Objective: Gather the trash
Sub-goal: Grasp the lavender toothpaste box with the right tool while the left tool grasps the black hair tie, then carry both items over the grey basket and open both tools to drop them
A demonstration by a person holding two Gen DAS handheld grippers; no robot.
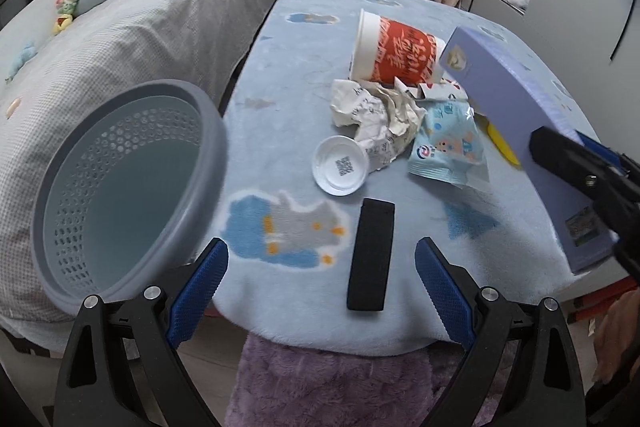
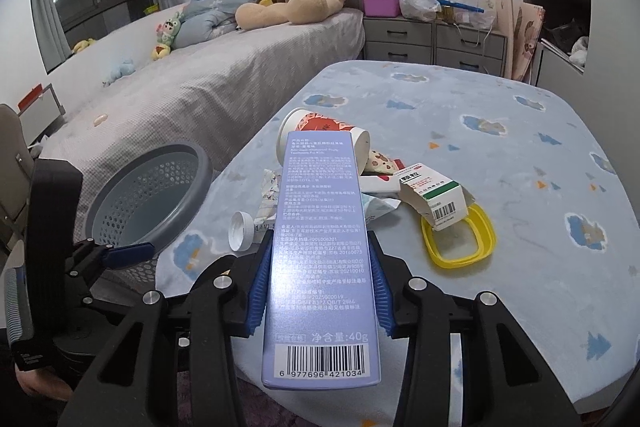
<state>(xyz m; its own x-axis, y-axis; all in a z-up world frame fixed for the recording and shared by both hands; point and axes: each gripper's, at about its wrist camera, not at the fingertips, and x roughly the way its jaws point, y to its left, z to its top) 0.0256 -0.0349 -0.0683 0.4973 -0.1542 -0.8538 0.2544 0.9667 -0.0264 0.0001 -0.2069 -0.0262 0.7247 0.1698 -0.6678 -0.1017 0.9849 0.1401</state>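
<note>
Cup [image 1: 394, 53], wrappers [image 1: 376, 115], cap [image 1: 340, 165] beside basket [image 1: 120, 187].

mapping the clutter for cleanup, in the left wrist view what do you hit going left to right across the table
grey perforated plastic basket → white round plastic lid → crumpled white paper → pale blue printed snack packet → long lavender cardboard box, clamped in the right gripper

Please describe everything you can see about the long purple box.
The purple box is a long, slim carton, seemingly glossy cardboard, pale lilac, with small white print and a barcode at its near end. It looks closed and undented. The right gripper clamps it by both long sides, lifted clear of the blue blanket, far end pointing toward the red paper cup.
</note>
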